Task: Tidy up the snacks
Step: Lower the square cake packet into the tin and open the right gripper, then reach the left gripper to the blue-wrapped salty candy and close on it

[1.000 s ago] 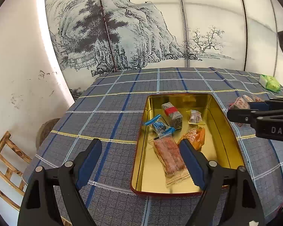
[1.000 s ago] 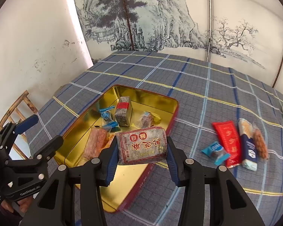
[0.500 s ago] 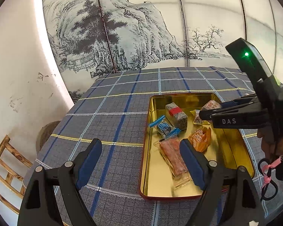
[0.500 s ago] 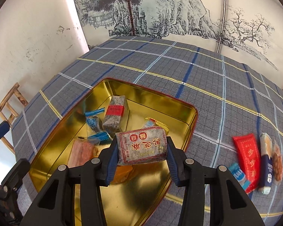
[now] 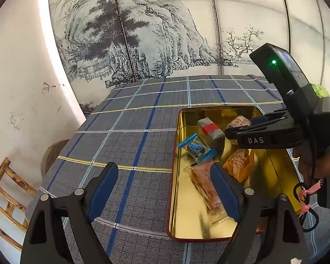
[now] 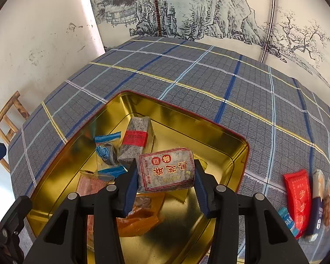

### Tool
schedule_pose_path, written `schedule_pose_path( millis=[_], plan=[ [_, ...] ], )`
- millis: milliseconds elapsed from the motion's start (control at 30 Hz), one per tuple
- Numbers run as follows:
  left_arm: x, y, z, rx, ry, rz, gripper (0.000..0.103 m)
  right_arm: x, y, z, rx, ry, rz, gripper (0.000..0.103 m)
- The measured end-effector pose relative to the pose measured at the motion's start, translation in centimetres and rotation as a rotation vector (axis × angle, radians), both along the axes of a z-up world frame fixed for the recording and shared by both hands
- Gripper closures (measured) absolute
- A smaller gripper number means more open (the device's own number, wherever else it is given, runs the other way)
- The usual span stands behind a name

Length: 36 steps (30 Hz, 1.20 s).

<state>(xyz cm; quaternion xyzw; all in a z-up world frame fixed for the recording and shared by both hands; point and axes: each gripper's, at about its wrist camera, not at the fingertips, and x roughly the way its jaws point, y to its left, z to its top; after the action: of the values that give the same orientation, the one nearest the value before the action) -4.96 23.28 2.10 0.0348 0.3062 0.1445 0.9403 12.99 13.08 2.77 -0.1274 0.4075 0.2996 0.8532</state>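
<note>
A gold tin tray (image 6: 220,138) (image 5: 188,224) with a red rim lies on the plaid tablecloth. It holds a grey bar with a red band (image 6: 134,140) (image 5: 210,129), a blue candy (image 6: 105,151) (image 5: 195,147), an orange packet (image 6: 140,215) (image 5: 238,160) and a pink packet (image 5: 205,184). My right gripper (image 6: 166,173) is shut on a grey cake packet with red print (image 6: 166,169) and holds it over the tray; it also shows in the left wrist view (image 5: 239,122). My left gripper (image 5: 162,187) is open and empty at the tray's left edge.
Several snacks lie on the cloth right of the tray: a red packet (image 6: 297,195), a small blue one (image 6: 287,220) and a dark-and-white bar (image 6: 318,202). A wooden chair (image 5: 2,195) stands at the table's left. A painted screen is behind.
My right gripper has moved lower and further over the tray with the cake packet. My left gripper has shifted left, so the tray now sits to its right.
</note>
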Motion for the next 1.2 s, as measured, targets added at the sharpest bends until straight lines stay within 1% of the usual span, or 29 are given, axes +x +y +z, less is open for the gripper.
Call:
schedule_pose_path(
  millis=[367, 567, 900, 1067, 1200],
  plan=[
    [0.3, 0.1, -0.1, -0.001, 0.007, 0.0, 0.019, 1.2, 0.3, 0.8, 0.011, -0.022, -0.027, 0.056],
    [0.4, 0.1, -0.2, 0.002, 0.009, -0.001, 0.018, 1.4, 0.0, 1.5, 0.058, -0.032, -0.038, 0.055],
    [0.3, -0.1, 0.0, 0.005, 0.004, -0.003, 0.017, 0.3, -1.3, 3.6, 0.155, -0.079, -0.033, 0.054],
    [-0.1, -0.6, 0.7, 0.015, -0.003, -0.011, 0.017, -1.7, -4.0, 4.4, 0.207, -0.115, -0.059, 0.054],
    [-1.0, -1.6, 1.5, 0.025, -0.016, -0.033, 0.017, -4.4, -9.0, 4.1, 0.203, -0.163, -0.129, 0.054]
  ],
)
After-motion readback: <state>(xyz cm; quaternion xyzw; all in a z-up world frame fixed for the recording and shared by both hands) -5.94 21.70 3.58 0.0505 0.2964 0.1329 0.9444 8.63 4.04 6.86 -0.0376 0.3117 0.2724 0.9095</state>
